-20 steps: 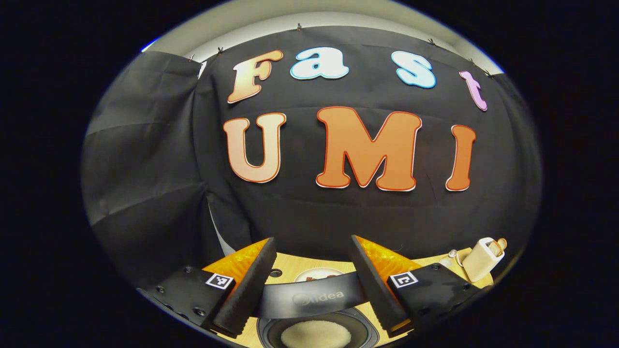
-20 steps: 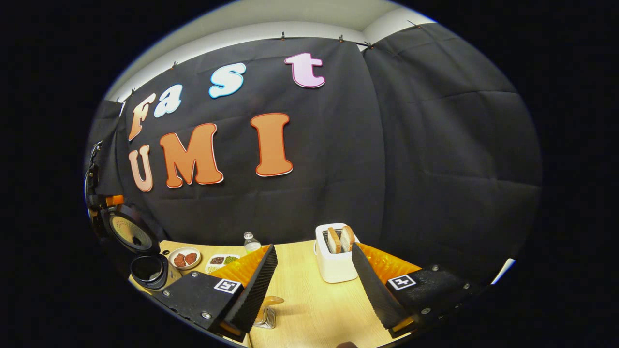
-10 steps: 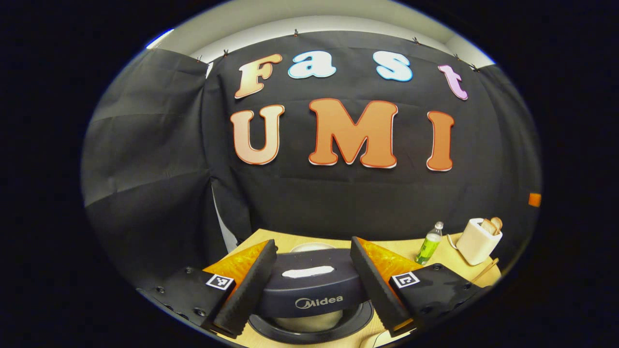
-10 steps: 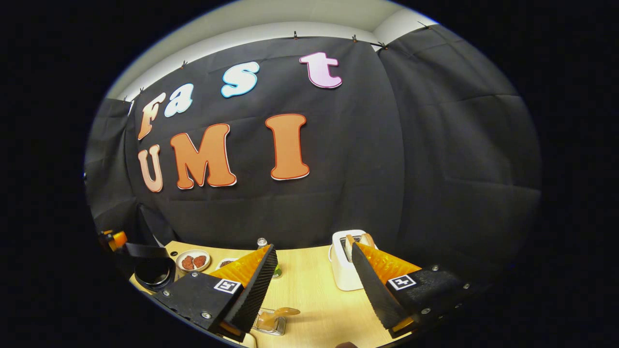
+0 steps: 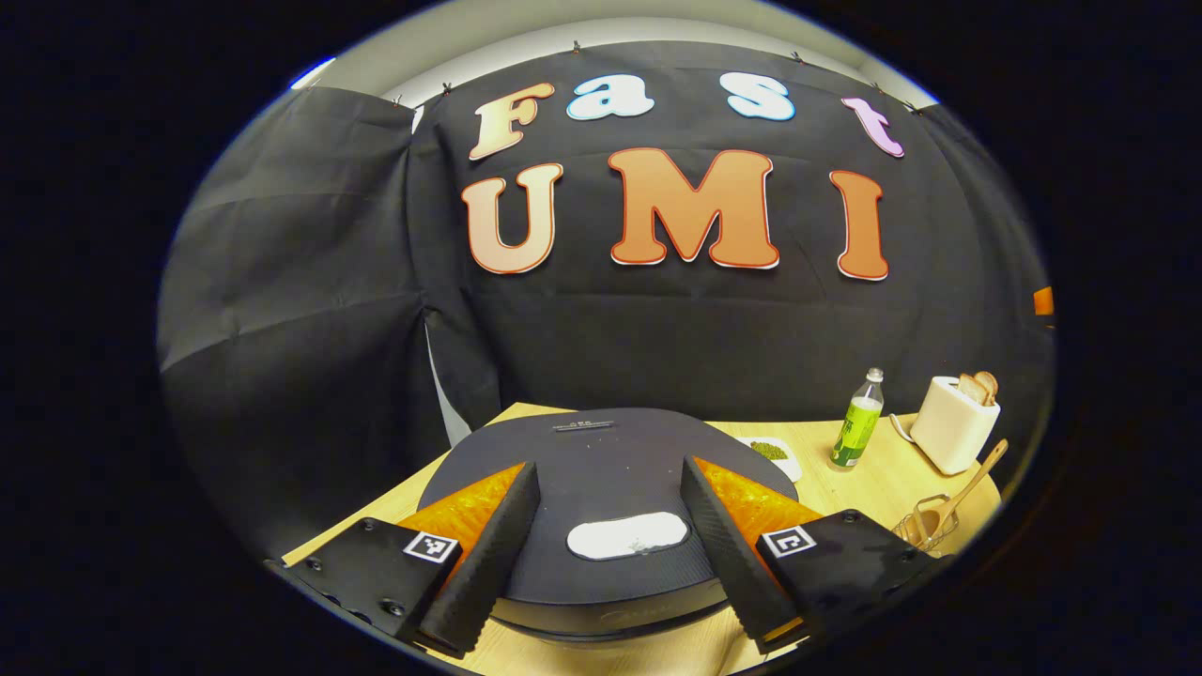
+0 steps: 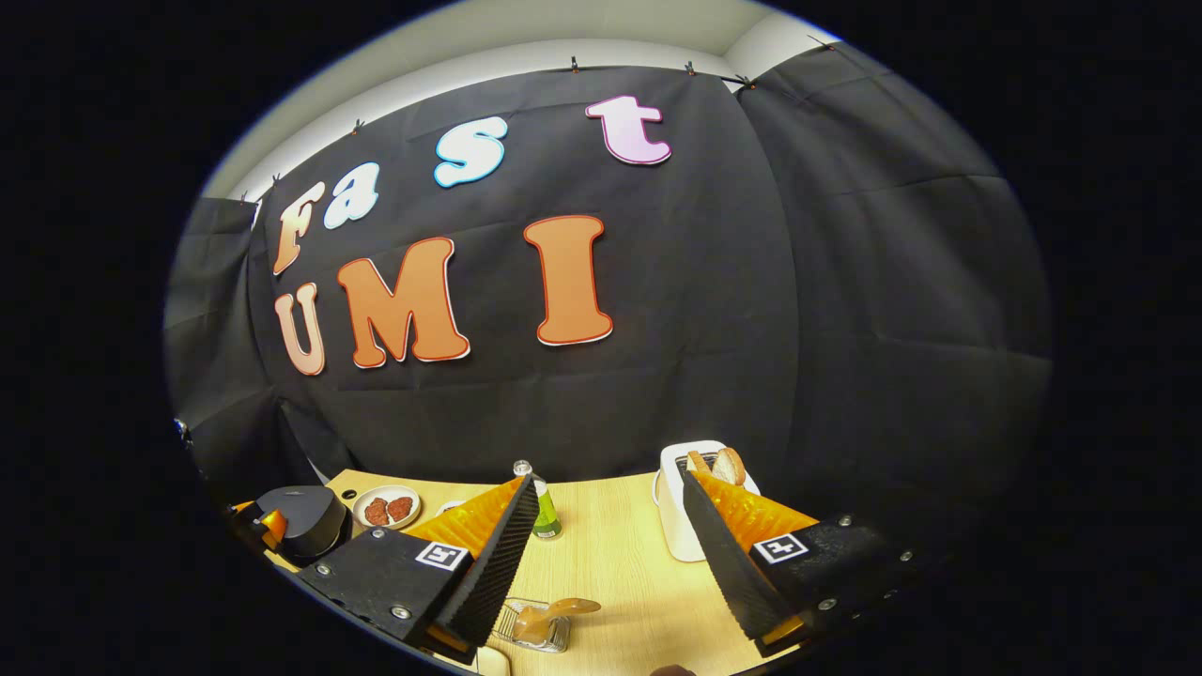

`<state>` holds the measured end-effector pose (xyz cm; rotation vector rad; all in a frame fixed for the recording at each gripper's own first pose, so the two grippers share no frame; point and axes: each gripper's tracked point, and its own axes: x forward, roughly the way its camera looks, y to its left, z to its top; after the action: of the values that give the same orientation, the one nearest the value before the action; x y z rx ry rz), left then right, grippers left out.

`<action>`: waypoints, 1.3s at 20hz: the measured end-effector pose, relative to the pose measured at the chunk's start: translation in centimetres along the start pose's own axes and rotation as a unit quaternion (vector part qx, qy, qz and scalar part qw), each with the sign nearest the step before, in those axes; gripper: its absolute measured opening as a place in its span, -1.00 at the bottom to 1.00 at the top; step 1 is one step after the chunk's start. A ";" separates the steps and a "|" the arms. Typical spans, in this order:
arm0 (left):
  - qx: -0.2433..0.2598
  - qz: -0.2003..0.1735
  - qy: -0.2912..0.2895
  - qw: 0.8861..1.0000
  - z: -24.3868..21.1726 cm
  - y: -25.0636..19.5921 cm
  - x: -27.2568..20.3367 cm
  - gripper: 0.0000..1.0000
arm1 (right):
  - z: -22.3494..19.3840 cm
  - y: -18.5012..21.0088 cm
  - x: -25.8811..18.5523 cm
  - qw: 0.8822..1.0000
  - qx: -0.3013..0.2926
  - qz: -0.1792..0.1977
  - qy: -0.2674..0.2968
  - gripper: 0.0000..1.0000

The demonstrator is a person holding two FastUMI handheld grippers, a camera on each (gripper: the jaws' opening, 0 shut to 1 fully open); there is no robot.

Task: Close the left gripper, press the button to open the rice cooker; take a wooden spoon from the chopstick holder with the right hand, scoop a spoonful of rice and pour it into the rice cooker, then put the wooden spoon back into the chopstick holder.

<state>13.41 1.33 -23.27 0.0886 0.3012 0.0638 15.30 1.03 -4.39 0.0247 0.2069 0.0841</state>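
Your left claw [image 5: 601, 549] hangs just over the rice cooker [image 5: 606, 469], its two fingers spread wide with nothing between them, one to each side of the pale oval patch [image 5: 627, 536] on the dark lid. The lid lies flat and closed on the cooker, which sits on the wooden desk [image 5: 873, 483]. Taking the cooker as your landmark in the left gripper view: to its right and a little behind stands a green bottle [image 5: 856, 421]; farther right is a white toaster [image 5: 952, 424] with slices of bread in its slots; in front of the toaster, a wire chopstick holder [image 5: 925, 526] carries the wooden spoon [image 5: 967, 481], whose handle leans up and to the right. A white dish [image 5: 776, 453] of green bits peeks out just behind the cooker's right edge. Your right claw [image 6: 606, 554] is also wide and holds nothing. In the right gripper view the cooker [image 6: 302, 517] sits far off at the left edge of the desk, a plate [image 6: 389, 507] with reddish pieces beside it, and the holder and spoon lie low near your left finger.
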 end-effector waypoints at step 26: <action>-0.042 -0.004 -0.074 0.996 22.0 2.5 -5.4 0.89 | 2.6 -0.9 -2.6 0.999 -0.017 -0.028 -0.021 0.89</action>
<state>14.76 1.71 -0.50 0.0082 0.1507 0.0615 13.39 -0.16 -1.36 -0.0141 0.1649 0.0314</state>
